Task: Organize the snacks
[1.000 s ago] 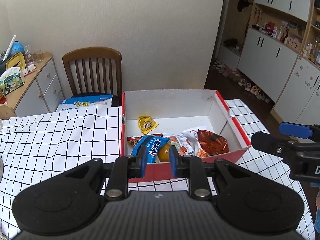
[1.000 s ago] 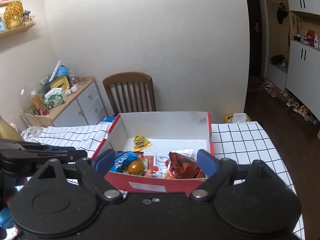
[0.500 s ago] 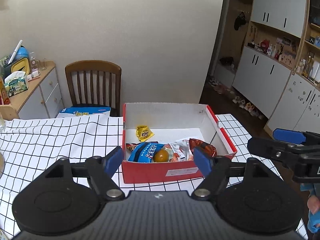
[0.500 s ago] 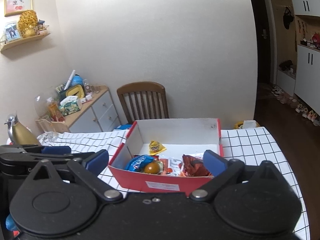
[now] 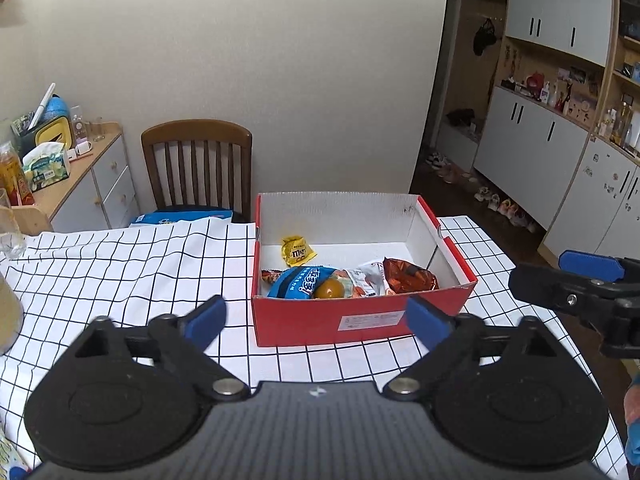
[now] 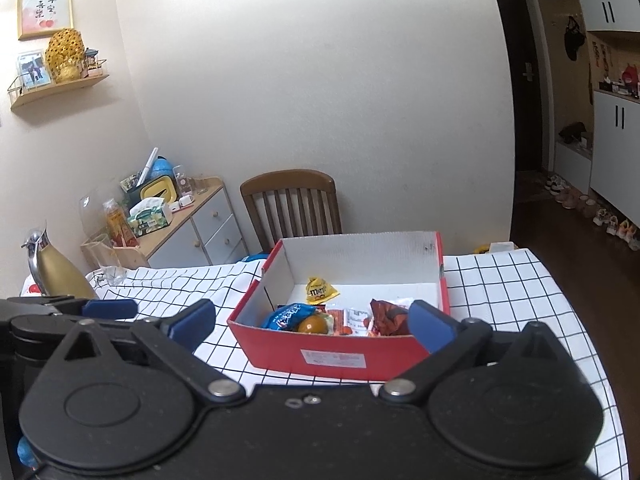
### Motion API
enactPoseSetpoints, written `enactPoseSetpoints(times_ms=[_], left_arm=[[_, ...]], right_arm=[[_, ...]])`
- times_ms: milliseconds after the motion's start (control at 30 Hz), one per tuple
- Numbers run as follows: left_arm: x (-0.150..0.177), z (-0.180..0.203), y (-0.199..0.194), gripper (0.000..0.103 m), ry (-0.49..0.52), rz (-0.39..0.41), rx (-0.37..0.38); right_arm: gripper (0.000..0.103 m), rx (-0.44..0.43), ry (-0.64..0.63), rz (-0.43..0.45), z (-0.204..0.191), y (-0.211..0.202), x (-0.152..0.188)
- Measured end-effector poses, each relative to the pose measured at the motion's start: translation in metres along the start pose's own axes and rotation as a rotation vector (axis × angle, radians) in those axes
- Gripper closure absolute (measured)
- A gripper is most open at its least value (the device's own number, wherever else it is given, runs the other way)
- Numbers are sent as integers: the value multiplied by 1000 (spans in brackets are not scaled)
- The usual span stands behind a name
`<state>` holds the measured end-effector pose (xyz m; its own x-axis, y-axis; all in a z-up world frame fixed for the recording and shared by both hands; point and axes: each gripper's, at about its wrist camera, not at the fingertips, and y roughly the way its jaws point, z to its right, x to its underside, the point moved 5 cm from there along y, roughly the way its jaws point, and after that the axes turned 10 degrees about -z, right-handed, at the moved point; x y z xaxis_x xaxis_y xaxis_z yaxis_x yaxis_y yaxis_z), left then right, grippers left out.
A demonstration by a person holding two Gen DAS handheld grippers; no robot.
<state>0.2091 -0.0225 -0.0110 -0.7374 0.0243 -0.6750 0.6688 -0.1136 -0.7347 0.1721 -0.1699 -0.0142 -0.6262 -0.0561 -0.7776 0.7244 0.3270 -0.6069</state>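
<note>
Jaws of left gripper [image 5: 316,320] spread wide, holding nothing, hovering above the checked tabletop [image 5: 120,264] just short of the red cardboard box [image 5: 360,320]. Right gripper [image 6: 312,322] likewise spread and empty, its blue pads framing the box front. Inside the box, near wall to far: blue snack packet [image 5: 298,282] with an orange-brown ball [image 5: 329,289] resting against it, white-and-orange packets [image 5: 362,280], crinkled red-brown bag [image 5: 408,276]. Yellow M&M's pouch [image 5: 297,251] lies apart, toward the box's far wall. Wooden chair [image 5: 198,164] stands beyond the tabletop.
</note>
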Motion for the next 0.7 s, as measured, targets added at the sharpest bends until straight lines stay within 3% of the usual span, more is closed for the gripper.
enactPoseSetpoints(times_ms=[700], left_arm=[[22,-3,-20,0,-31,10,-53]], right_arm=[[0,29,29,9,2,-18,26]])
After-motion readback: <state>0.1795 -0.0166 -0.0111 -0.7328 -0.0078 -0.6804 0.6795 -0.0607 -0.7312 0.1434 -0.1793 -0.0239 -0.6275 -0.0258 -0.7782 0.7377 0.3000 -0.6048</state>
